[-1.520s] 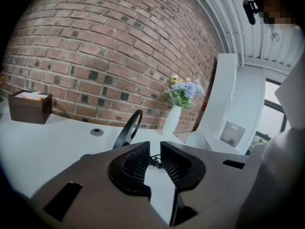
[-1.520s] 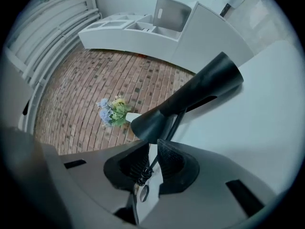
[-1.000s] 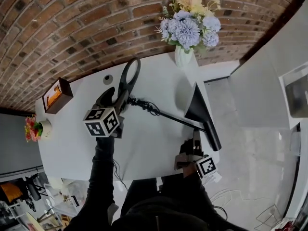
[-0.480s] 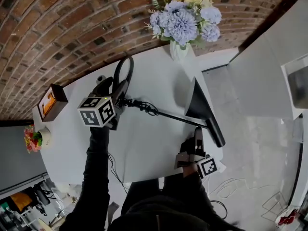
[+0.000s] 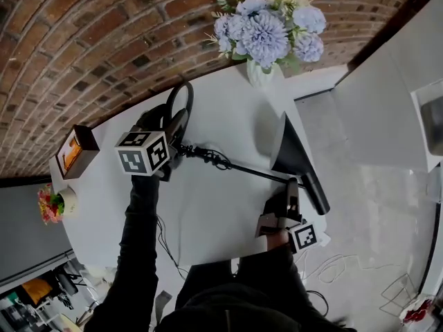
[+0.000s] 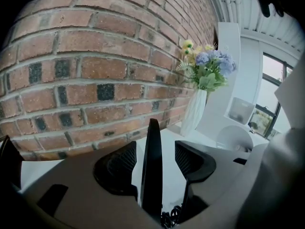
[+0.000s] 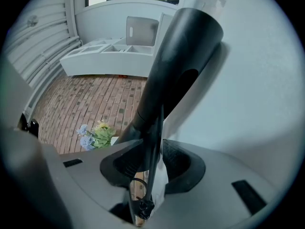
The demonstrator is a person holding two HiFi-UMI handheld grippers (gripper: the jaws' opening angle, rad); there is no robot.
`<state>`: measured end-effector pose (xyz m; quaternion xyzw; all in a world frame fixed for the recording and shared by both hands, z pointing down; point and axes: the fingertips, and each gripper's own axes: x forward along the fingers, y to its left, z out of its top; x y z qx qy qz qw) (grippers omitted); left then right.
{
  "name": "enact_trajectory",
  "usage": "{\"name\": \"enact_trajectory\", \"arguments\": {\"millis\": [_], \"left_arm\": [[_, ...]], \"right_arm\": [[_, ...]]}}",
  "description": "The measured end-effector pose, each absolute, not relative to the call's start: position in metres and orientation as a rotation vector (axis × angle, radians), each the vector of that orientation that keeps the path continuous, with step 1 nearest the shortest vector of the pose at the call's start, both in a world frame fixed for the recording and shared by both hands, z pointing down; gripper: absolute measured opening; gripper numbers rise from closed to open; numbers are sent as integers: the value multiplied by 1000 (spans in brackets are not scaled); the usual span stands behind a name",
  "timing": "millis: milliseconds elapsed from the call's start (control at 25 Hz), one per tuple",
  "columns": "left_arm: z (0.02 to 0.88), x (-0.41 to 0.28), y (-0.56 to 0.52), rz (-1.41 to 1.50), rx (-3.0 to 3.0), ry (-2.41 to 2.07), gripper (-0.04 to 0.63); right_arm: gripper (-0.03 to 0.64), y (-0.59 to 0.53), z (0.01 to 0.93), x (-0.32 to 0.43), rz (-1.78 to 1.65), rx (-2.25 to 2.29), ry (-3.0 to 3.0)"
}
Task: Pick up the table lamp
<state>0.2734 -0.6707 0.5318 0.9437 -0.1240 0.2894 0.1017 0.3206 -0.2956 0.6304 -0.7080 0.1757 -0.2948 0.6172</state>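
A black table lamp lies on its side on the white table (image 5: pixel 214 220). Its round base (image 5: pixel 182 104) is at the left, and a thin stem (image 5: pixel 252 172) runs right to the cone shade (image 5: pixel 292 159). My left gripper (image 5: pixel 172 126) straddles the base's edge (image 6: pixel 152 142). Its jaws stand wide apart, and a gap shows beside the right pad (image 6: pixel 188 159). My right gripper (image 5: pixel 290 194) is open around the stem (image 7: pixel 155 137), just below the shade (image 7: pixel 183 61); the pads do not press on it.
A white vase of blue and yellow flowers (image 5: pixel 266 30) stands at the table's back edge, against the brick wall (image 5: pixel 104 40). A small wooden box (image 5: pixel 74 151) and a little flower pot (image 5: pixel 52 203) sit at the far left. The table's right edge lies just past the shade.
My left gripper has moved forward onto the lamp's base. The right gripper has stayed at the stem.
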Motion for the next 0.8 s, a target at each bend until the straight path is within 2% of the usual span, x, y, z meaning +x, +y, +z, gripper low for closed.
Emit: {"name": "enact_trajectory", "arguments": {"millis": [160,400,480,800], "left_arm": [[536,281,-670,856,2780,-331,250],[544,281,-674,902,2805,-400,99],[544,281,-678,900,2807,-416,44],[545,280,-674,941,2819,-357,28]], "right_arm": [[89,-301,629,327,-647,-1621,403],[89,-299,633,328,-633,-1615,351],[54,-298,638,329,-634,-1580,304],[51,-299,636,333,-651,-1568,307]]}}
